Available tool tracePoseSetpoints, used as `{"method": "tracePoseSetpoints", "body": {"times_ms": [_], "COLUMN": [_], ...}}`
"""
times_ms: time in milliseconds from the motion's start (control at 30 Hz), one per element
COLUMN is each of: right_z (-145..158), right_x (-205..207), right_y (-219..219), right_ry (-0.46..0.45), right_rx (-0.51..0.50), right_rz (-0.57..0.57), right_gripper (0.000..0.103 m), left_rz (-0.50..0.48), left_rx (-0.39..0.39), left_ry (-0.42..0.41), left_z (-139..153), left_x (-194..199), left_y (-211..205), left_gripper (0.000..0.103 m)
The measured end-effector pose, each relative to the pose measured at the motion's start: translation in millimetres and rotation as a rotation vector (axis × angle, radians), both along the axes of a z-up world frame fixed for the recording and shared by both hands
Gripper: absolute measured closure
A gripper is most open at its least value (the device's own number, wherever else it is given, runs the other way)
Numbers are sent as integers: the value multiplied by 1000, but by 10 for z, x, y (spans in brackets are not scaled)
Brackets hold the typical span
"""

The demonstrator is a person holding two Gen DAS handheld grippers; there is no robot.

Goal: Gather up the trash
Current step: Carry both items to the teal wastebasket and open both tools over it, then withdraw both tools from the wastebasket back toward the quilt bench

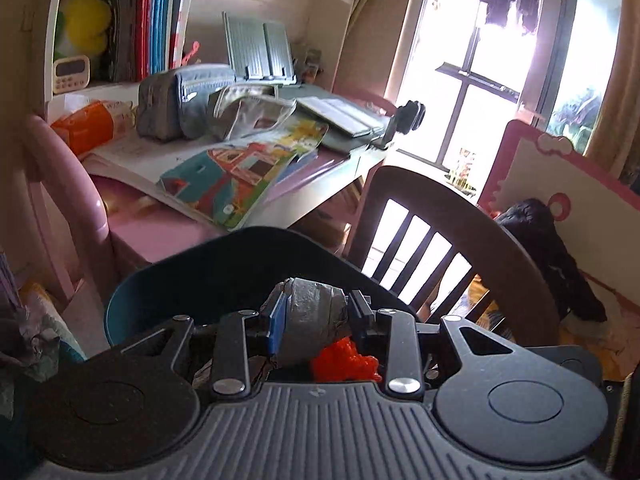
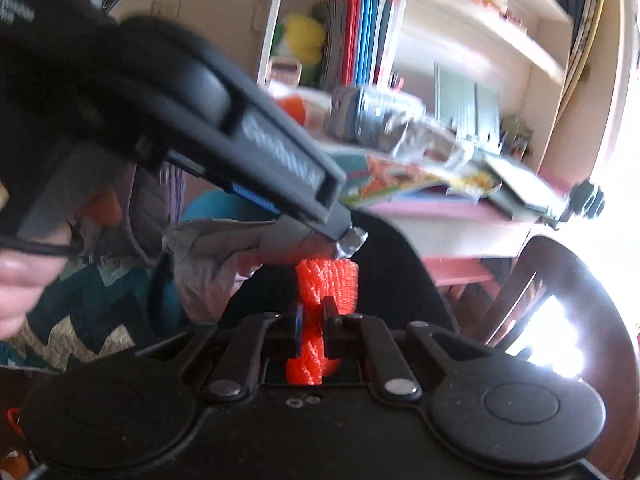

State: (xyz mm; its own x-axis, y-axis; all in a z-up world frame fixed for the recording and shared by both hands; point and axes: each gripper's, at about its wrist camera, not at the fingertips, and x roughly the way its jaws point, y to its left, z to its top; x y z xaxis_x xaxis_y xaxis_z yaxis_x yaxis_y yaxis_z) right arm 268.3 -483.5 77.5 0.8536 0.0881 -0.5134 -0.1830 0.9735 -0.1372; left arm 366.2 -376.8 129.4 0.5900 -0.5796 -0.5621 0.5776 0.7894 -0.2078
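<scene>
In the left wrist view my left gripper [image 1: 316,306] is shut on a crumpled grey wad [image 1: 310,322] and hangs over a dark bin [image 1: 224,272] with a teal outer wall. Orange mesh netting [image 1: 344,364] shows just below the wad. In the right wrist view my right gripper [image 2: 313,314] is shut on that orange mesh netting [image 2: 328,280], which stands up between its fingers. The left gripper [image 2: 344,236] reaches in from the upper left, its wad's shiny end right above the netting. Both sit over the bin's dark inside [image 2: 400,276]. A crumpled grey sheet [image 2: 204,256] hangs at the left.
Behind the bin stands a pink desk [image 1: 168,236] with an open picture book [image 1: 240,172], grey pencil cases [image 1: 180,100] and a shelf of books [image 1: 156,16]. A dark wooden chair [image 1: 440,208] stands at the right before a bright window. A person's hand [image 2: 24,280] is at the left edge.
</scene>
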Motion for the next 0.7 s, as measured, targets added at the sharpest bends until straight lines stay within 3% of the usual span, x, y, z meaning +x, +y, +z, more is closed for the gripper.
{"method": "tracePoseSetpoints", "body": {"times_ms": [333,367,500,700], "right_z": [-119,-112,-75,6], "right_x": [111,105,78,-27], "right_y": [-100,-107,-113,-52], "right_ry": [65,63,50,42], "right_rx": [41,46,54,56], "right_rz": [-36,-36,-37,-44], "right_gripper": [79,72,68,62], "left_rz": [37,36,36,25], "left_rx": [125,128,122,115], "left_ry": [92,93,69,34], "left_z": [-258,-262,-233,-119], "left_x": [205,196,136,-30], "left_y": [-108,-111,-85,20], "left_gripper": [69,66,43,42]}}
